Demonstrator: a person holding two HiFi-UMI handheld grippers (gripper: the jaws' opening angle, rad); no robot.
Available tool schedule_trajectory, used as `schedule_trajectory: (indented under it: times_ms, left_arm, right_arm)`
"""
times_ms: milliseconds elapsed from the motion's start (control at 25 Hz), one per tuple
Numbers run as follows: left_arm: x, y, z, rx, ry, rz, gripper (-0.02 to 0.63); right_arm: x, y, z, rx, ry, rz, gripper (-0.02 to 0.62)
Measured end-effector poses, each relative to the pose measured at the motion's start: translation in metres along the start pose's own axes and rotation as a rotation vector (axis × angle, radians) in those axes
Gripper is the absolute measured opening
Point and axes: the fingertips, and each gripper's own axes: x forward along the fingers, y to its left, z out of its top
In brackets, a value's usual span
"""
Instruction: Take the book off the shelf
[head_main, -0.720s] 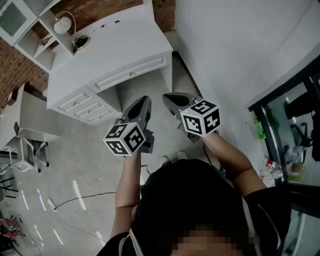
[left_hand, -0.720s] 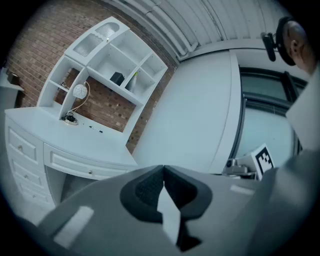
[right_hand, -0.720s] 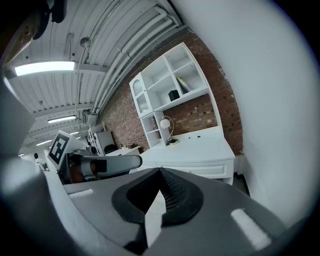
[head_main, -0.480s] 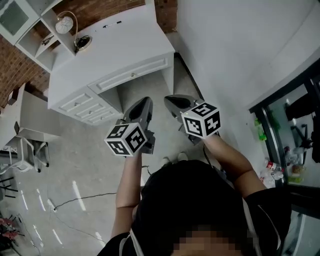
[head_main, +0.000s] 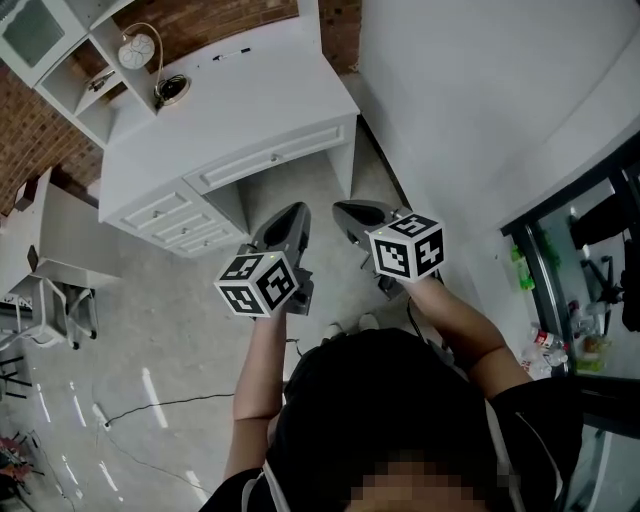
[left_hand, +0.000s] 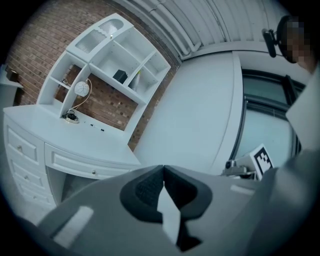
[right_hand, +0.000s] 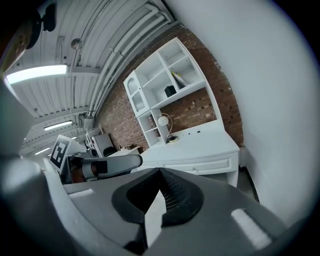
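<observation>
With left gripper (head_main: 292, 215) and right gripper (head_main: 345, 210) jaws clenched empty, reaching the upper-left shelf (head_main: 75, 45) unopened could topple the leaning book (right_hand: 176, 78).

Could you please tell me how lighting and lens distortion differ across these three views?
Head view: dim, even light, pale glare streaks on the floor, the wall bowed. Left gripper view: strong fisheye inside a dark round border; the shelf leans and curves, the left claw looks soft up close. Right gripper view: same fisheye; a ceiling light glares at upper left.
</observation>
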Motion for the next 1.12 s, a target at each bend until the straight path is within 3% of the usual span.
schedule_trajectory:
  times_ms: [680,1120]
  left_arm:
    - [-0.026,0.052,0.006,-0.006,0.047,-0.027,0.005]
    - [0.019,0.075,0.013,-0.033,0.047,-0.005,0.005]
  right_arm:
    - [0.051,0.034,0.000,-0.018,0.043,-0.045,-0.003]
    - [0.079,-0.010,0.014,-0.006,0.058,-0.029,-0.003]
